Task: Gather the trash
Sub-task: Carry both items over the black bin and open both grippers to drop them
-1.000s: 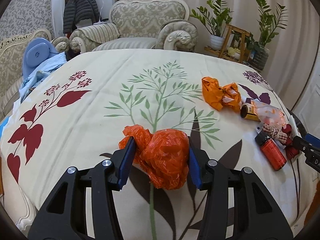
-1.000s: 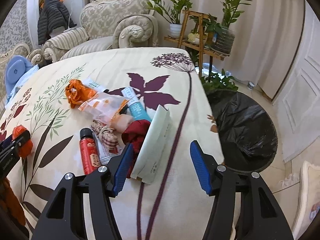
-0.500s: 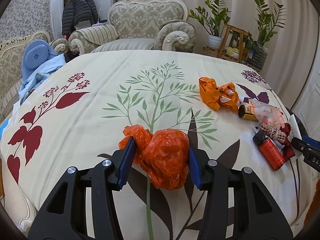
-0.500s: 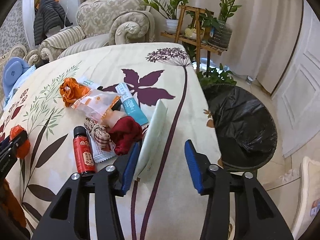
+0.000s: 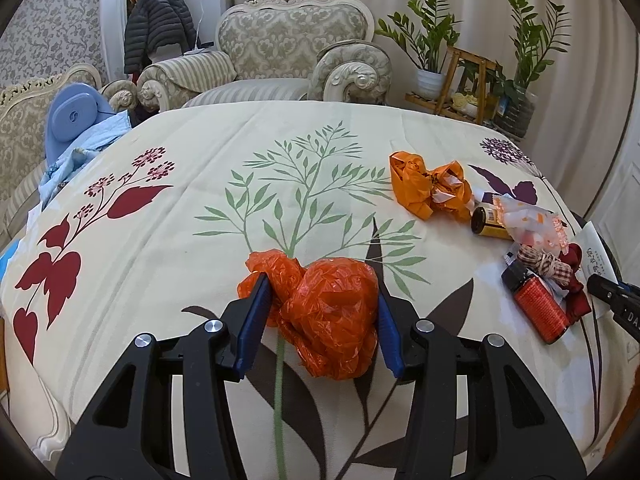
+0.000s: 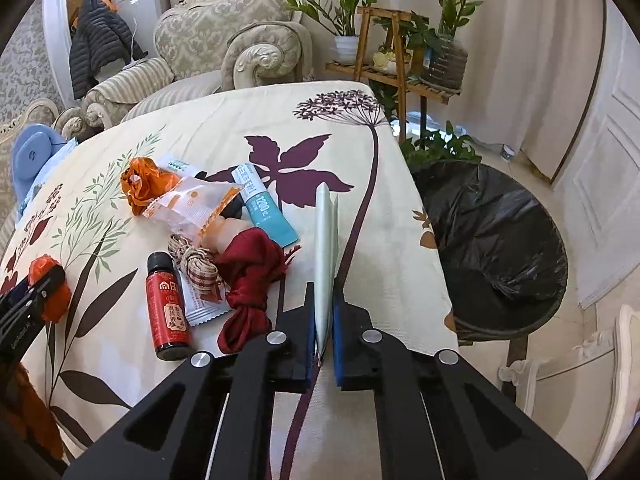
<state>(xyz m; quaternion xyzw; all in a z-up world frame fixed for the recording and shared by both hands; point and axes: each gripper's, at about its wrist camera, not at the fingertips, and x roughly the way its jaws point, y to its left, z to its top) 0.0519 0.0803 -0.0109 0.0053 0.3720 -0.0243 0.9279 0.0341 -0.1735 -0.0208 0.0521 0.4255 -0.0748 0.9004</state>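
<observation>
My left gripper [image 5: 320, 300] is shut on a crumpled red-orange plastic bag [image 5: 332, 312] just above the floral tablecloth [image 5: 200, 208]. My right gripper [image 6: 322, 304] is shut on a pale white-green paper packet [image 6: 326, 248], which stands on edge between the blue pads. To its left lies a trash pile: a red bottle [image 6: 168, 308], a dark red cloth [image 6: 250, 284], a checked ribbon [image 6: 196, 264], a teal tube [image 6: 264, 208], an orange-white wrapper [image 6: 192, 208] and an orange bag [image 6: 140, 184]. The bin with a black liner [image 6: 492, 236] stands right of the table.
An armchair [image 5: 280, 52] stands beyond the table, with plants on a wooden stand [image 6: 400, 60] at the back right. A blue item on light blue cloth [image 5: 72, 120] sits at the table's left edge. A small brown bottle [image 5: 490, 222] lies by the orange bag.
My right gripper has closed on the paper packet and tipped it up on edge. My left gripper keeps holding the red-orange bag, nearly still.
</observation>
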